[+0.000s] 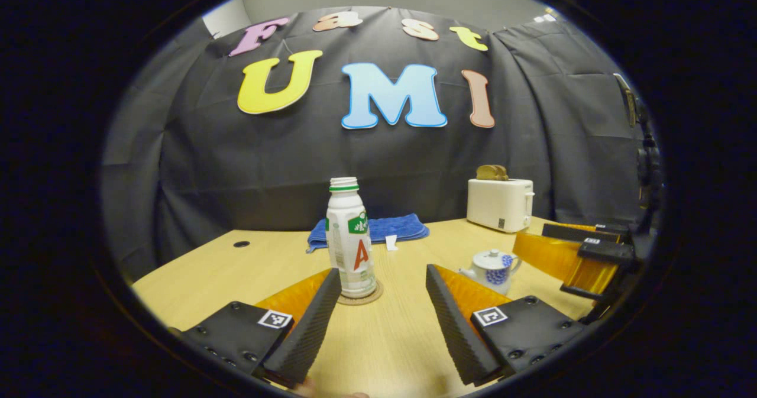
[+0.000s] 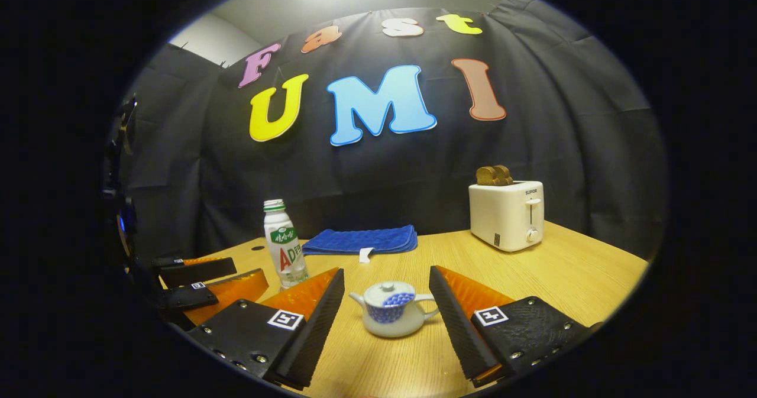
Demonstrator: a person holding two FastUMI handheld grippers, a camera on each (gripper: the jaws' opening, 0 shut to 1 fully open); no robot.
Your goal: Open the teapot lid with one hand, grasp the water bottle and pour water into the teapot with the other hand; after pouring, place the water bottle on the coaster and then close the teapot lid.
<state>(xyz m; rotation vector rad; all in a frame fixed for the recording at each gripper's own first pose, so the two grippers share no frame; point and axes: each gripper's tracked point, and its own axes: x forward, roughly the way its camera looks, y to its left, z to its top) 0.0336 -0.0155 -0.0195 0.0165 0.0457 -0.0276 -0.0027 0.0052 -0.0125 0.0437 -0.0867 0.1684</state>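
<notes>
1. Your left gripper (image 1: 383, 321) hangs with its fingers wide apart and nothing between them. The white plastic water bottle with green-and-red label (image 1: 350, 238), uncapped, stands upright just ahead of them on the round cork coaster (image 1: 361, 296).
2. To take it well, I'd bring the open fingers level around the bottle's lower body, below the label's widest band, and close square so it doesn't tip; the neck is open, so keep it upright until it is over the pot.
3. Behind the bottle lie a folded blue cloth (image 1: 378, 230) and, further right, a cream toaster (image 1: 500, 204) holding a brown slice; neither is in your way.
4. On the pale wooden table (image 2: 568, 280), the small white ceramic teapot with blue pattern (image 2: 390, 314) sits just ahead of your right gripper (image 2: 385, 328), lid (image 2: 387, 291) on.
5. That gripper is also spread open and empty. The lid comes first: I'd lower the fingers onto the little knob, pinch it centred, and lift straight up so the pot stays put.
</notes>
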